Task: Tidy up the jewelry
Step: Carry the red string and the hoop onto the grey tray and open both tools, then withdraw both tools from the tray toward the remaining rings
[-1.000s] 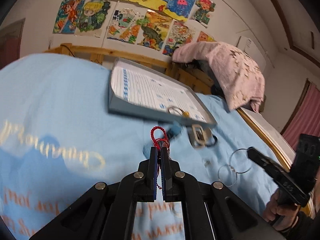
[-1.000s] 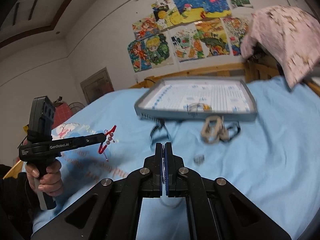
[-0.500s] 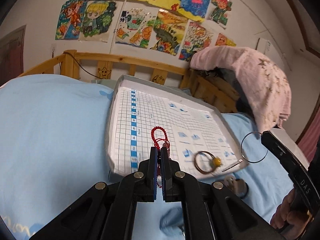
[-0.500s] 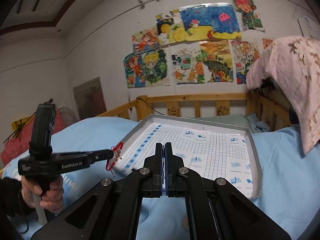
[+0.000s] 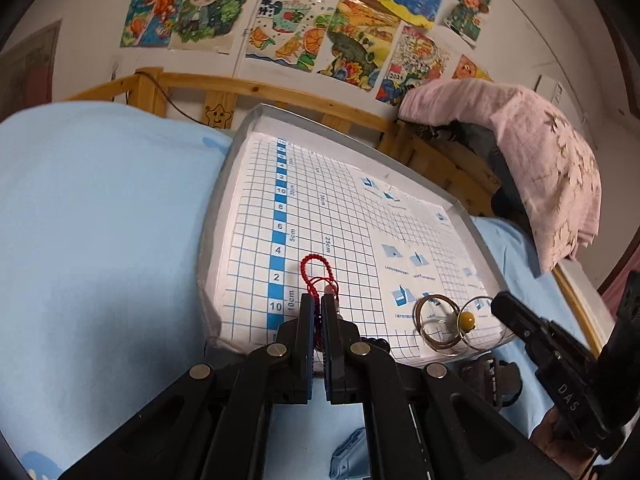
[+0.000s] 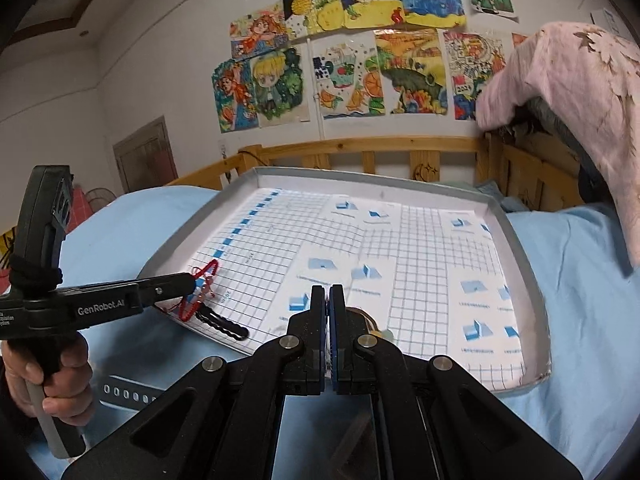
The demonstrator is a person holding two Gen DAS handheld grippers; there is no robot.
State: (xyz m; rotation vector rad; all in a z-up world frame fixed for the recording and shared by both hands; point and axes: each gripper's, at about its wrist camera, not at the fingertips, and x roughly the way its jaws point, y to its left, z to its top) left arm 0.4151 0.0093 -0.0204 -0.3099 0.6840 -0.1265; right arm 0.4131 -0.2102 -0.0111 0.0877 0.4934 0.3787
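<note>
Both closed grippers have been carried from the blue bedsheet [image 5: 100, 220] to above the grid-lined tray [image 5: 224, 200], the left gripper [image 5: 317, 305] clamped on the red cord bracelet [image 5: 316, 272] and the right gripper [image 6: 330, 294] on a thin wire ring [image 5: 480, 324], so release into the tray seems near.

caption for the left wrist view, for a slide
Left gripper carries a red cord bracelet over the gridded tray.

Blue-sheeted bed [image 5: 100, 216] bearing grey tray [image 5: 430, 188]
</note>
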